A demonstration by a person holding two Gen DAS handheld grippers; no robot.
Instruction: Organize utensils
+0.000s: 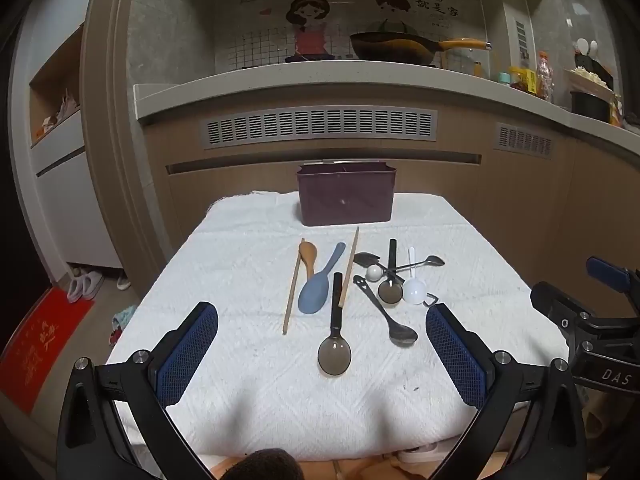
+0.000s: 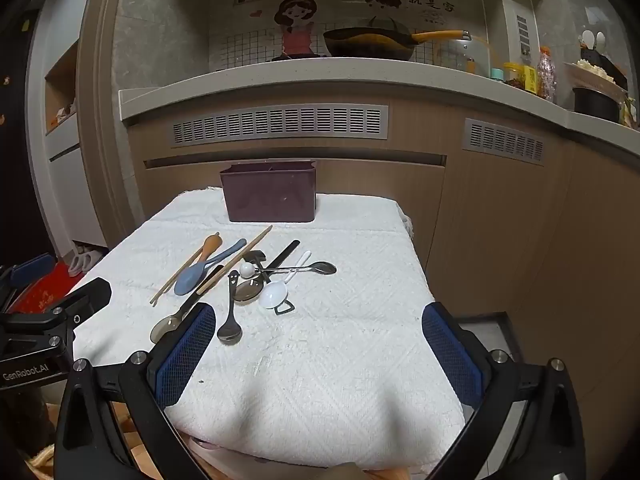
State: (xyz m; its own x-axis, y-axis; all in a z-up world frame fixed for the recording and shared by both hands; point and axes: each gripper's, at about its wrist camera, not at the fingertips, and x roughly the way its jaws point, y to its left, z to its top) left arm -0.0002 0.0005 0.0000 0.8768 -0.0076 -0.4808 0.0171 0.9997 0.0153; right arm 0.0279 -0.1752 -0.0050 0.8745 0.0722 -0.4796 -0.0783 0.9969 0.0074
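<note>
Both our claws, left gripper (image 1: 322,346) and right gripper (image 2: 319,344), gape wide, empty; utensils (image 1: 352,280) lie ahead, untouched.

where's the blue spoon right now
The blue spoon lies on the white cloth, left of centre in the left wrist view, between the two wooden chopsticks, overlapping the wooden spoon.

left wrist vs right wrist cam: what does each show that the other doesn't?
Left wrist only: the open left gripper framing the smoky clear spoon, whose bowl is in full sight; a person's head at the bottom edge.

Right wrist only: the open right gripper over bare white towel, and the floor past the towel's right edge. One finger covers part of that spoon's bowl.

Both: purple holder at the far end, blue spoon, wooden spoon, chopsticks, black metal spoon, white scoop, and the wok on the counter.
</note>
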